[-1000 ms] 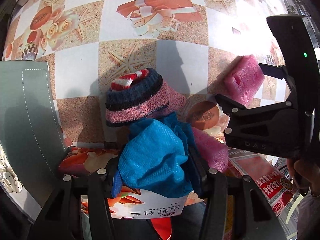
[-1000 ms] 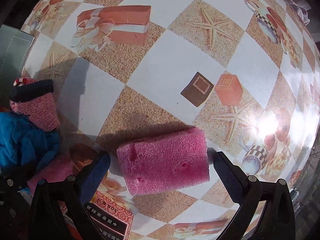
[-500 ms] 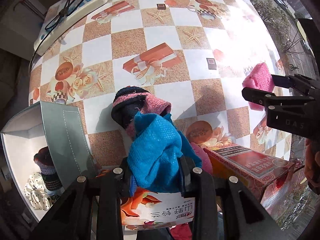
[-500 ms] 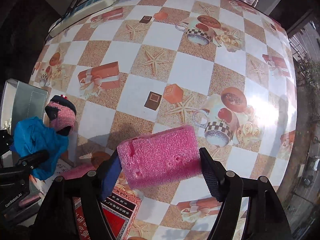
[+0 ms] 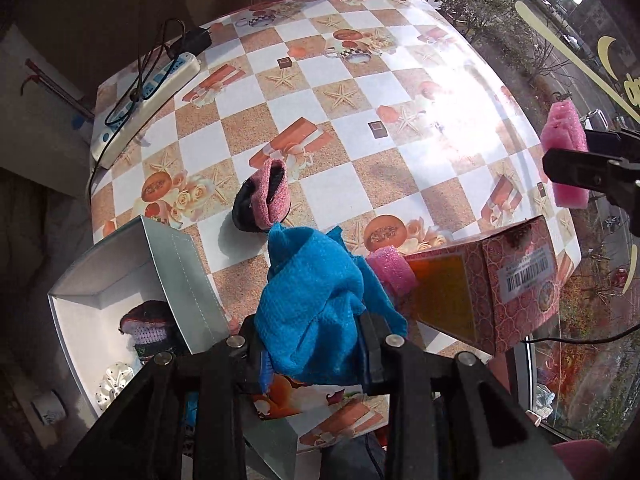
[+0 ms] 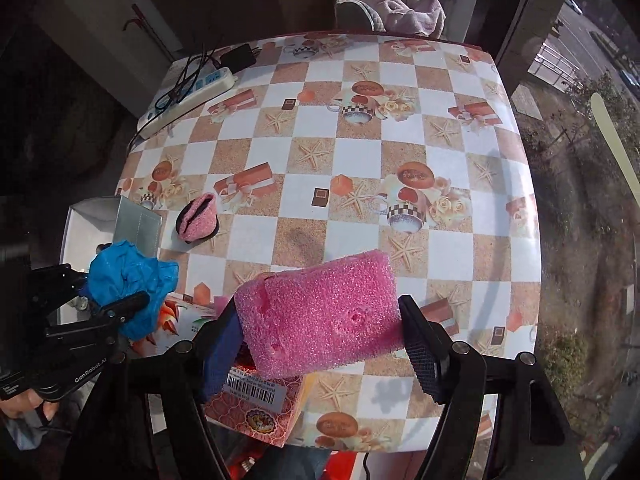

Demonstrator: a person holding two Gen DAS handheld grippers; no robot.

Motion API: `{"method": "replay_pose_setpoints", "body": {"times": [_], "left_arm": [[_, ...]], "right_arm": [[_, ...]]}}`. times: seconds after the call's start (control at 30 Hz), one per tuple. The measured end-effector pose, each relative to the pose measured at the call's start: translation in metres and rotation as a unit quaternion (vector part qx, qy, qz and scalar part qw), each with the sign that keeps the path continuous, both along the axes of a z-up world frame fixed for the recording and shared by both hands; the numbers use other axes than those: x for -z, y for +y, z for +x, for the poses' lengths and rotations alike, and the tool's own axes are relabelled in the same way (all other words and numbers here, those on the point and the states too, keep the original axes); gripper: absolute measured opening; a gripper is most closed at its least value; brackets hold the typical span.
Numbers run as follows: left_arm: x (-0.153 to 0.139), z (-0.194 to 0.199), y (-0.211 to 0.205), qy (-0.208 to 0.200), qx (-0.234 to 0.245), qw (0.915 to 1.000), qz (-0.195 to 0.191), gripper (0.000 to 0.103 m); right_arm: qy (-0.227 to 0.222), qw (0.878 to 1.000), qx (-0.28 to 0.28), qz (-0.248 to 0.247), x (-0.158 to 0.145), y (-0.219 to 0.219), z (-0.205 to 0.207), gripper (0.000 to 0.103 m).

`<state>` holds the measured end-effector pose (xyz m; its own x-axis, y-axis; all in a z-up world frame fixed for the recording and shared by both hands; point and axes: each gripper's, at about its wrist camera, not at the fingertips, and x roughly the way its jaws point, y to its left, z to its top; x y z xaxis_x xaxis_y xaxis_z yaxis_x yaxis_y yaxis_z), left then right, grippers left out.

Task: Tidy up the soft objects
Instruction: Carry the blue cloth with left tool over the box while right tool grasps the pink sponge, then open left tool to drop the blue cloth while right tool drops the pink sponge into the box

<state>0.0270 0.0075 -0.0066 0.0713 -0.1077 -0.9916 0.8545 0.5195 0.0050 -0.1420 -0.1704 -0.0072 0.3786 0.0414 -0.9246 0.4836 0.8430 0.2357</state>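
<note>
While both claws are hanging above the worktop [image 6: 400, 168], the left claw [image 5: 312, 344] is clamping a crumpled blue cloth [image 5: 316, 300], its folds covering most of both pads so the contact itself is hard to make out. The right claw [image 6: 320, 320] is squeezing a pink sponge block [image 6: 320, 312] from both ends, clear of the checkered surface; in the left wrist view only one end of that block is showing, at the right edge. A pink knitted cuff with a dark rim [image 5: 264, 196] is lying on the worktop, well apart from both claws. A second pink foam piece [image 5: 388, 268] is peeking out between the blue cloth and a patterned pink carton [image 5: 508, 284], mostly hidden. An open grey box [image 5: 120, 280] is sitting at the worktop's left edge, holding a knitted item [image 5: 148, 324] and a white dotted item [image 5: 116, 376], both partly cut off by the box wall. A white power strip [image 6: 188, 96] with dark cables is resting at the far left corner. A printed box [image 5: 304, 396] is lying beneath the left claw, largely obscured.
</note>
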Motion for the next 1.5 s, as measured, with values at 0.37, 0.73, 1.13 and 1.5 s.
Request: {"method": "replay_pose_setpoints", "body": {"times": [0.37, 0.73, 1.13, 1.5], "left_arm": [[-0.022, -0.018, 0.042, -0.021, 0.017, 0.9993, -0.025, 0.034], [-0.03, 0.014, 0.089, -0.028, -0.057, 0.9969, -0.046, 0.034], [-0.027, 0.039, 0.146, -0.021, -0.141, 0.9885, -0.051, 0.034], [-0.023, 0.051, 0.184, -0.019, -0.197, 0.979, -0.049, 0.034]], "right_arm": [[0.006, 1.0, -0.014, 0.014, -0.019, 0.072, -0.008, 0.075], [0.014, 0.996, -0.089, 0.01, -0.027, 0.137, 0.03, 0.075], [0.026, 0.986, -0.167, -0.009, -0.031, 0.183, 0.071, 0.075], [0.022, 0.973, -0.23, -0.026, -0.038, 0.221, 0.101, 0.075]]}}
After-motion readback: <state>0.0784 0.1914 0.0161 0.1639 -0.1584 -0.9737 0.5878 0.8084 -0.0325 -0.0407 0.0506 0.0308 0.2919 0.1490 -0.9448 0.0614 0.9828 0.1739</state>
